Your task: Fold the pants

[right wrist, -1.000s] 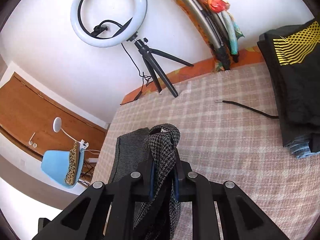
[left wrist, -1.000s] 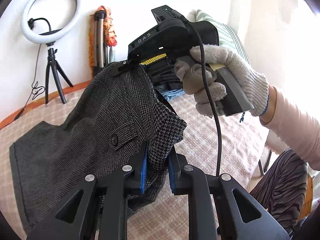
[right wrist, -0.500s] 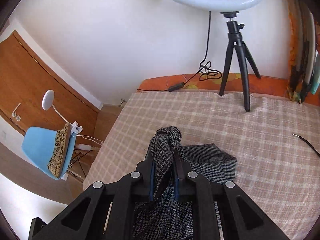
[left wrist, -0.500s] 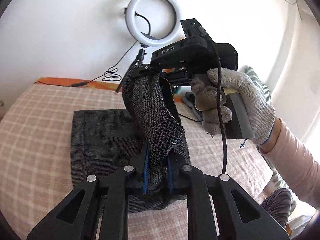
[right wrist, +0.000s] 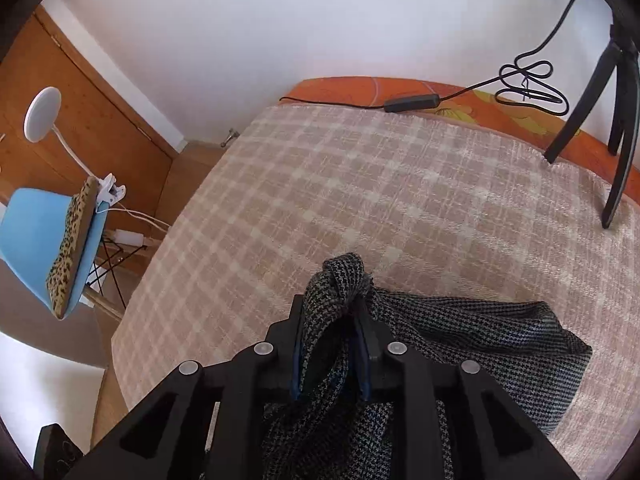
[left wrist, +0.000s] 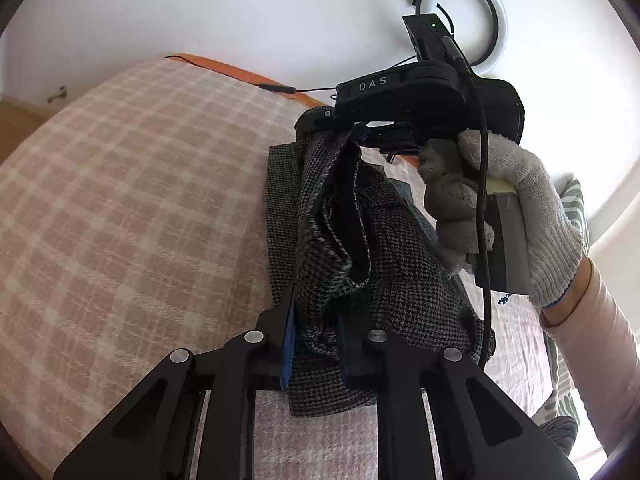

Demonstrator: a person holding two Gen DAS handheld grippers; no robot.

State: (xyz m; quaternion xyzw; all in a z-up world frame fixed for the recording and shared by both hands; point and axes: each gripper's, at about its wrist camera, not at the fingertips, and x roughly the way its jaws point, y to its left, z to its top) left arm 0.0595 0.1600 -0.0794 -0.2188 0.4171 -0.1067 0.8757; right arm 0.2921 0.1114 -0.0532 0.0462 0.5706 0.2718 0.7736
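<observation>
In the left wrist view the left gripper (left wrist: 316,328) fills the lower middle of the frame, its two black fingers with blue pads clamped on a bunched fold of the grey checked pants (left wrist: 384,264), which rise from between the fingers toward the upper middle of the frame and also spread flat on the checked bedspread (left wrist: 132,208) to the right of centre. At the upper right of the same frame the right gripper (left wrist: 360,136), marked DAS on its body, pinches the other end of the raised fold, and a hand in a white knitted glove (left wrist: 516,208) wraps round its handle, with a black cable running down in front of the glove. A white ring light (left wrist: 496,12) shows behind it at the top right, against a white wall. In the right wrist view the right gripper (right wrist: 332,344) sits at the bottom centre, its fingers closed tight on a knot-like wad of the pants (right wrist: 472,340), the rest of the cloth lying on the bedspread (right wrist: 360,184) toward the lower right. A black tripod leg (right wrist: 620,152) stands at the right edge, a blue chair (right wrist: 44,236) at the left edge
</observation>
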